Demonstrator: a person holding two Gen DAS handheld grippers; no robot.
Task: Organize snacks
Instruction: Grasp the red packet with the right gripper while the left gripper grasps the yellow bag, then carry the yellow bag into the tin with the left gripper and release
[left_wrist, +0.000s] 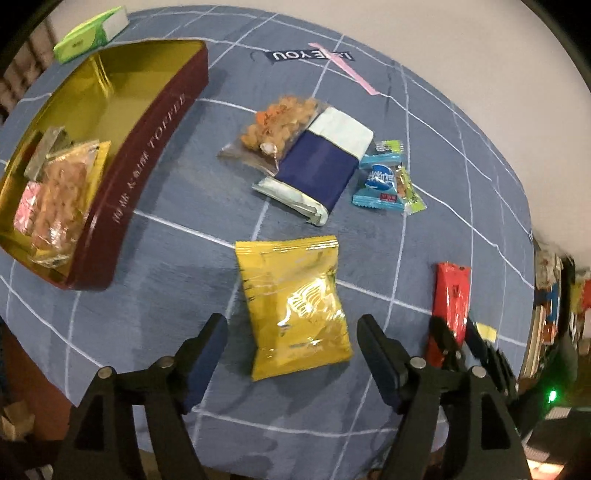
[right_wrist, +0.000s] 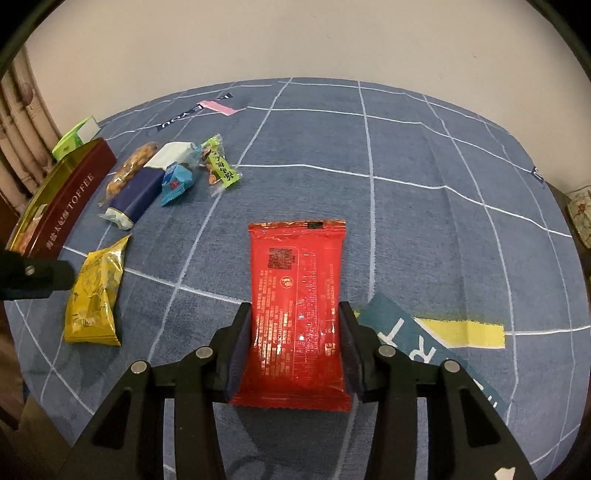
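I'm pinching the red packet (right_wrist: 297, 314) across its sides with the right gripper (right_wrist: 297, 347): light, crinkly, slippery film. Left gripper (left_wrist: 291, 354) is hanging open over the yellow bag (left_wrist: 295, 302).

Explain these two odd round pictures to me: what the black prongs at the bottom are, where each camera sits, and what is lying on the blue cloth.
The black prongs are two-finger grippers, one in each of a person's hands; no robot arm is involved. Each picture comes from a fisheye camera on one gripper.

Left view: the left gripper is open around a yellow snack bag, not gripping it.

Right view: the right gripper has its fingers against both sides of a red packet; whether it is clamped I cannot tell.

On the blue checked cloth sit an open toffee tin holding some snacks, and a loose pile of snacks.
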